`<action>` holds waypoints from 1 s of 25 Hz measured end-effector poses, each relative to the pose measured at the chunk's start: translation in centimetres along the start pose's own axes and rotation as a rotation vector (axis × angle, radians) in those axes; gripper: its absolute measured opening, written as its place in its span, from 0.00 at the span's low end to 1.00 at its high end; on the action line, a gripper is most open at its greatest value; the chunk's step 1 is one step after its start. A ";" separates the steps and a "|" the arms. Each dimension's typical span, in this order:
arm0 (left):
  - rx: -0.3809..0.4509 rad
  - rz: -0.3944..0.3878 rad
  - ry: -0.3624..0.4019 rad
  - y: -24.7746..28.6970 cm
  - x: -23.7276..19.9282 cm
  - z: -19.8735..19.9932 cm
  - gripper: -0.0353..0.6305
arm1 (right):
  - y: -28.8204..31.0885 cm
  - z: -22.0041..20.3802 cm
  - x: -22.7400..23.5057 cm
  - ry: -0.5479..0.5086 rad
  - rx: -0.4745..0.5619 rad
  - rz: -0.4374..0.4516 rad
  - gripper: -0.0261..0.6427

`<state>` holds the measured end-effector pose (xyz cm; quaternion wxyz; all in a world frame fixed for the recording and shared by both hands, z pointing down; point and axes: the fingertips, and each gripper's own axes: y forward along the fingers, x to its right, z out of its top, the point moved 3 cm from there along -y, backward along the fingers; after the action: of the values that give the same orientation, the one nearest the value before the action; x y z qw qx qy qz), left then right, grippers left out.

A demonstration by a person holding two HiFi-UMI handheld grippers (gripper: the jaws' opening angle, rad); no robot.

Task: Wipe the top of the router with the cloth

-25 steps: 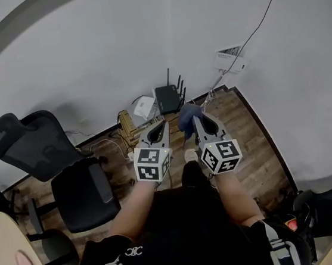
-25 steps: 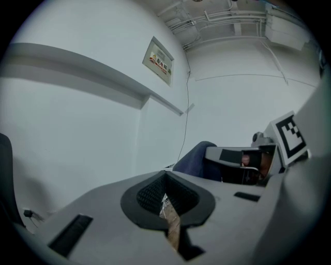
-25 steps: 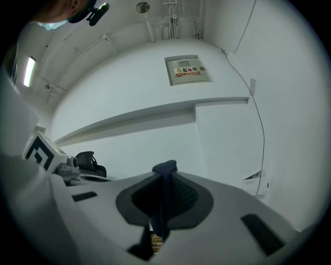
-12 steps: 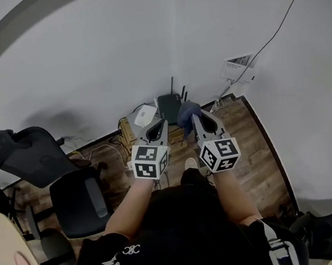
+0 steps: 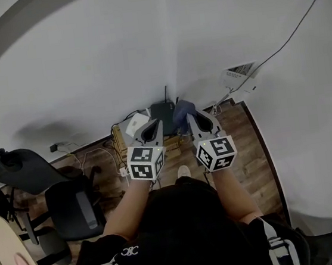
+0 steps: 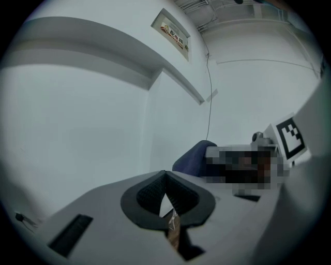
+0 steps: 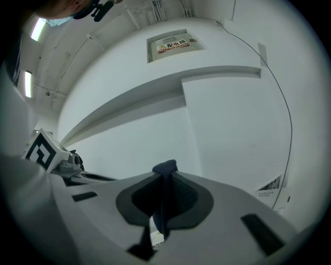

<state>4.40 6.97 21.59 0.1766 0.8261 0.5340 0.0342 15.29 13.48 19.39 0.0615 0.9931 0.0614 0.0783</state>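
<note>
While the right tongs (image 5: 193, 118) pinch the blue cloth (image 5: 182, 111) by one fold, leaving the rest free for wiping, near the black router (image 5: 162, 110) in the wall corner (image 5: 174, 68), the left tongs (image 5: 153, 124) hover alongside closed and empty, apparently spare.

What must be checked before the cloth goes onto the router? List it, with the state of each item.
1. Cloth gripped: ok, the right gripper is shut on it.
2. Left gripper free: ok, jaws together with nothing between them.
3. Router located: ok, black, low in the room corner ahead of both grippers.
4. Router top bare: cannot tell, the cloth overlaps its right edge in the head view.
5. Cloth touching the router: cannot tell; both gripper views show only wall.
</note>
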 end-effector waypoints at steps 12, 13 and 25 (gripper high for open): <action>-0.035 0.100 -0.090 7.4 -1.4 0.4 0.04 | 6.4 -0.4 5.5 -0.026 -0.103 0.153 0.06; -0.039 0.107 -0.099 7.8 -1.7 0.3 0.04 | 6.8 -0.6 5.6 -0.027 -0.108 0.158 0.06; -0.093 0.145 -0.136 9.6 -5.6 -1.0 0.04 | 11.5 -2.9 6.5 -0.019 -0.188 0.181 0.06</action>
<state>10.10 -1.33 26.41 0.2474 0.8540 0.4575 0.0156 22.51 3.37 24.75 0.1473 0.9852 -0.0365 0.0793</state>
